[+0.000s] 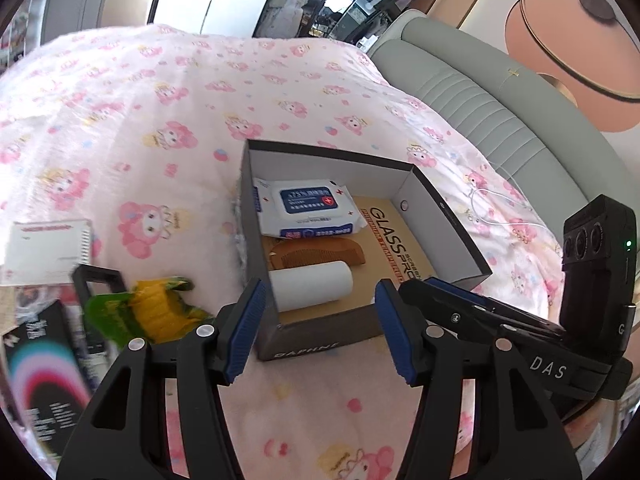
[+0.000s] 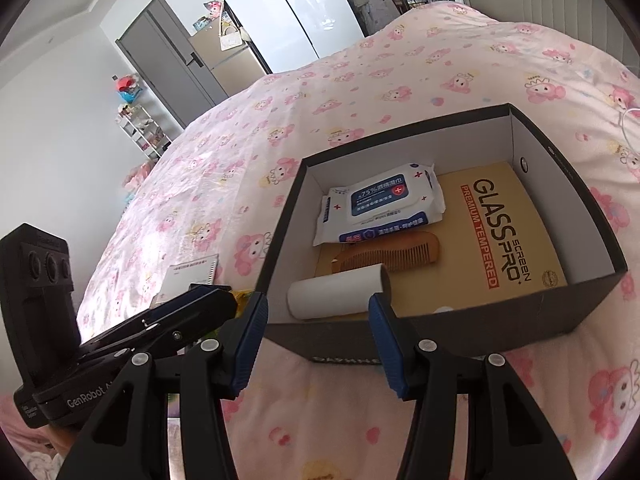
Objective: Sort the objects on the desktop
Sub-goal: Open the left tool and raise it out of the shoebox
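A dark open box (image 1: 312, 344) (image 2: 568, 312) sits on the pink bedspread. In it lie a wet-wipes pack (image 1: 308, 206) (image 2: 380, 202), a wooden comb (image 1: 320, 252) (image 2: 392, 254), a white roll (image 1: 312, 284) (image 2: 336, 290) and a yellow GLASS PRO packet (image 1: 396, 240) (image 2: 500, 232). My left gripper (image 1: 320, 328) is open and empty at the box's near wall. My right gripper (image 2: 318, 344) is open and empty just before that wall. Left of the box lie a green and yellow packet (image 1: 156, 312), a white notepad (image 1: 48, 248) (image 2: 192, 274) and a dark rainbow box (image 1: 40, 372).
The pink bedspread (image 1: 160, 120) (image 2: 360, 80) spreads far behind the box. A grey headboard (image 1: 480, 92) runs along the right. A thin white cable (image 1: 500, 200) lies right of the box. Each gripper's body shows in the other's view: the right one (image 1: 560, 320), the left one (image 2: 60, 340).
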